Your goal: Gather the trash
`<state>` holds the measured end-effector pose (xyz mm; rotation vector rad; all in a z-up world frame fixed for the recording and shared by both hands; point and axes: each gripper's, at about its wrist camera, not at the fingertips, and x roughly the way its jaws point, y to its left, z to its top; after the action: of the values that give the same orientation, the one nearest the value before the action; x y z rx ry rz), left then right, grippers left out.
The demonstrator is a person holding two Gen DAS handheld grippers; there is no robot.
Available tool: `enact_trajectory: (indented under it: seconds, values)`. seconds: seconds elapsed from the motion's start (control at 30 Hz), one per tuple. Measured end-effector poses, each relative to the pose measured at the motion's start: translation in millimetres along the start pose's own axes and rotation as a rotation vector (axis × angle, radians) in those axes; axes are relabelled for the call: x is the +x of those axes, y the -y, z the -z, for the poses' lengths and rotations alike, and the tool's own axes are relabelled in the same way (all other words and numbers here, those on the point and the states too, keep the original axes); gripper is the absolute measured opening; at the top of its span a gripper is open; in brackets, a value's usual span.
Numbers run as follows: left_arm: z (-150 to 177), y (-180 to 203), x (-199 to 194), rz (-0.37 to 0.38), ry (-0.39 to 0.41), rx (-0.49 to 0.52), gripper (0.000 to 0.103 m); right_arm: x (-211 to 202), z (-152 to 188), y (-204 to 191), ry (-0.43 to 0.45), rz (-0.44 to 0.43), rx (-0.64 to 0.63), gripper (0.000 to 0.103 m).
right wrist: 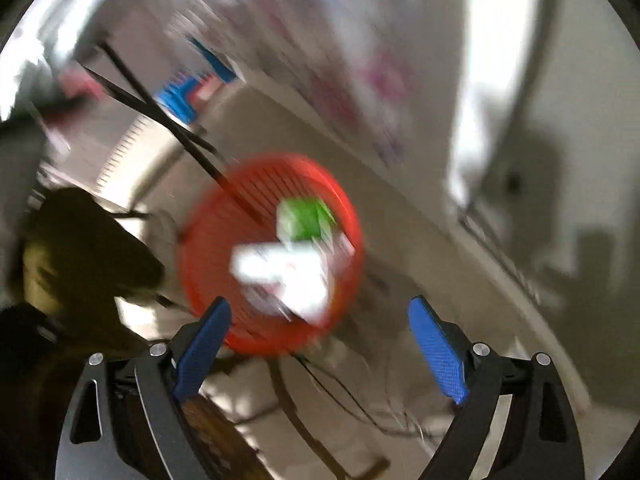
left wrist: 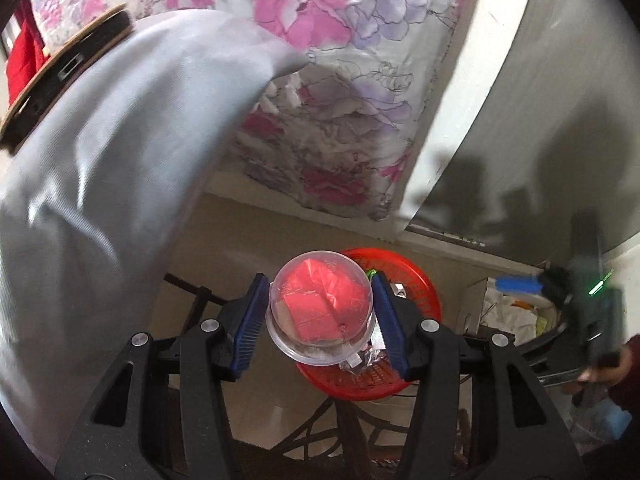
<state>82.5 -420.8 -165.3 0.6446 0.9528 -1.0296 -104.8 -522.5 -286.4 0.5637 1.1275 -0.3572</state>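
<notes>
1. The left gripper (left wrist: 320, 312) clamps a clear plastic cup (left wrist: 320, 308) between its blue pads, the cup's base toward the camera; something red shows through it.
2. The cup hangs above a red slatted basket (left wrist: 416, 276) that stands on the pale floor (left wrist: 236, 232).
3. Crumpled foil (left wrist: 370, 354) lies in the basket near its lower rim.
4. A grey cloth (left wrist: 120, 184) fills the left side of the left wrist view, and a floral sheet (left wrist: 340, 92) hangs behind the basket.
5. The right gripper (right wrist: 320, 340) is spread wide with nothing between its pads.
6. In the blurred right wrist view, green trash (right wrist: 306, 218) and white trash (right wrist: 280, 272) lie in the basket, and thin dark rods (right wrist: 160, 108) cross its upper left rim.
</notes>
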Motion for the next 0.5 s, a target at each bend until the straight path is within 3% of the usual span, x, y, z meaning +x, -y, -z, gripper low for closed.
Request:
enact_trajectory:
  seconds: [0.33,0.43,0.5]
  values:
    - [-9.9,17.1,34.9,0.026,-0.076,0.056,0.053,147.5,124.3,108.0,-0.271,0.083,0.274,0.089]
    - [-14.7,23.4,43.1,0.027,-0.088,0.071,0.053,194.6,147.8,112.2,-0.342,0.000,0.337,0.088]
    - [-17.1,27.1,46.8,0.025,-0.095,0.085,0.053,221.2,150.7,95.9,-0.350,-0.057,0.292,0.088]
